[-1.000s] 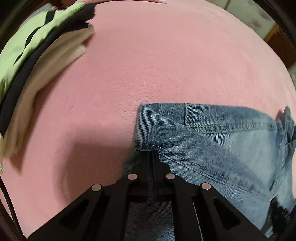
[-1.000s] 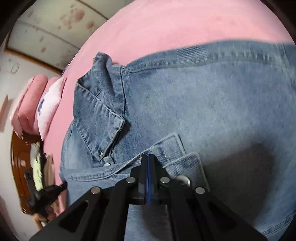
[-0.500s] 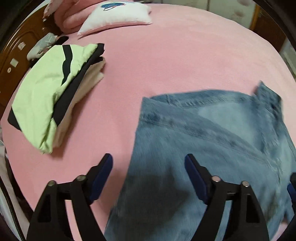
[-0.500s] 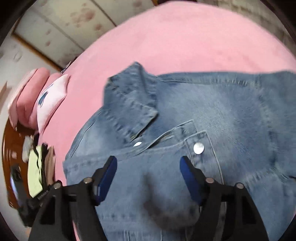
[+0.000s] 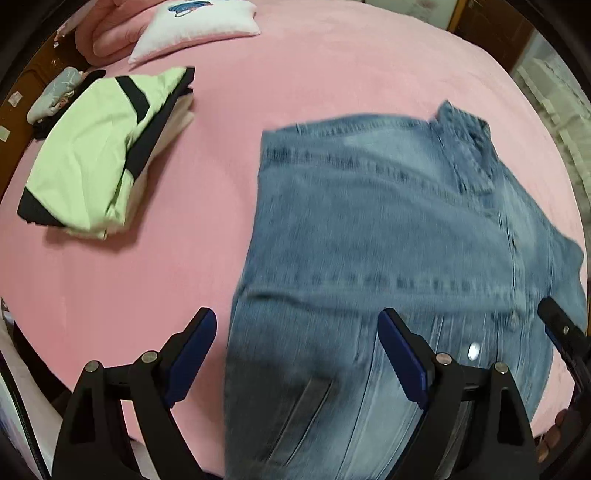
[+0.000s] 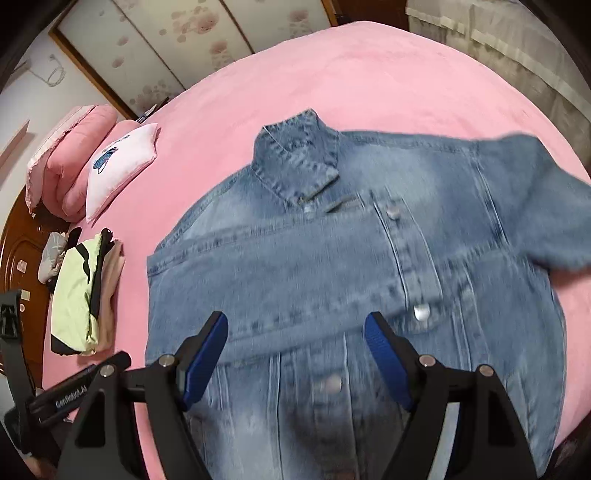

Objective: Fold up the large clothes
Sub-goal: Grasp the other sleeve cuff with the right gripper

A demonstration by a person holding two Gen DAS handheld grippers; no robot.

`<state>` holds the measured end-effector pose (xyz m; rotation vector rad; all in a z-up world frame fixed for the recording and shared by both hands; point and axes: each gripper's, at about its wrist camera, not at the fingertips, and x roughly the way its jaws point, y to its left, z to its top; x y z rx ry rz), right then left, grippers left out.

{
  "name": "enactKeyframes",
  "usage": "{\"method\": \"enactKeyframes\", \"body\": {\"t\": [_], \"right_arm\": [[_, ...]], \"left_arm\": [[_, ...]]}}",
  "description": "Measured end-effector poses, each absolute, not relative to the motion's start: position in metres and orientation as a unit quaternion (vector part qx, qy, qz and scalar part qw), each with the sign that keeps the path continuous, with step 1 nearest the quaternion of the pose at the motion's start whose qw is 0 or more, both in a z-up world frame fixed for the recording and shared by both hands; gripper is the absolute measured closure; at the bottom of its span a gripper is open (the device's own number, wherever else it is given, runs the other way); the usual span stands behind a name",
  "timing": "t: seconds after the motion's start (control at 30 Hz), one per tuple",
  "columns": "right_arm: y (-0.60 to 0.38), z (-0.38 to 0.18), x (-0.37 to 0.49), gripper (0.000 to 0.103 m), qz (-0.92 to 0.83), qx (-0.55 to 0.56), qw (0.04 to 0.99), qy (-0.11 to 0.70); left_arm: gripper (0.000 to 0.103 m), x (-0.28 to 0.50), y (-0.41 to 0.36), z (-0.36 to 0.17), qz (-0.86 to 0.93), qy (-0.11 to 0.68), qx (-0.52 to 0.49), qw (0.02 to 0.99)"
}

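A blue denim jacket [image 5: 369, 221] lies front up on the pink bed [image 5: 332, 66]. In the right wrist view the jacket [image 6: 295, 258] shows its collar [image 6: 295, 158] at the far side, with one sleeve laid across the chest. My left gripper [image 5: 295, 317] hovers above the jacket's left edge. Its jaws are opening and nothing is between them. My right gripper [image 6: 295, 317] hangs over the buttoned front, jaws also opening and empty. The cloth looks blurred from motion.
A folded pile of clothes, green and black on top [image 5: 96, 155] [image 6: 79, 291], sits left of the jacket. Pillows [image 5: 192, 29] [image 6: 118, 166] lie by the wooden headboard [image 6: 14, 251]. Bare pink bedding stretches beyond the collar.
Both grippers were shut on the denim, then opened and let it go. They have risen and pulled back, so much more of the jacket and bed is in view.
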<state>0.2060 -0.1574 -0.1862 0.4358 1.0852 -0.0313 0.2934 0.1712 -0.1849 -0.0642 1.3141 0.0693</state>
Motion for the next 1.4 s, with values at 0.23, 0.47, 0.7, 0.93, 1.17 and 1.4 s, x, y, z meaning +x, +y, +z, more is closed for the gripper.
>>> {"method": "enactKeyframes", "body": {"t": [0.23, 0.47, 0.7, 0.93, 1.17, 1.4], "right_arm": [[-0.164, -0.207, 0.154, 0.026, -0.043, 0.24, 0.815, 0.525], [-0.214, -0.229, 0.103, 0.026, -0.066, 0.304, 0.783, 0.539], [-0.322, -0.255, 0.044, 0.026, -0.129, 0.443, 0.729, 0.505], [-0.459, -0.272, -0.003, 0.026, -0.19, 0.572, 0.668, 0.437], [-0.581, -0.281, -0.019, 0.026, -0.205, 0.671, 0.613, 0.362], [-0.675, -0.283, -0.007, 0.05, -0.242, 0.683, 0.618, 0.304]], "left_arm": [[0.015, 0.246, 0.16, -0.208, 0.004, 0.646, -0.003, 0.763], [0.015, 0.215, 0.105, -0.227, -0.042, 0.68, 0.067, 0.729], [0.015, 0.2, -0.004, -0.225, -0.099, 0.692, 0.115, 0.706], [0.015, 0.194, -0.133, -0.223, -0.126, 0.693, 0.153, 0.693], [0.015, 0.202, -0.251, -0.224, -0.141, 0.699, 0.146, 0.686], [0.015, 0.217, -0.322, -0.233, -0.136, 0.706, 0.147, 0.679]]}}
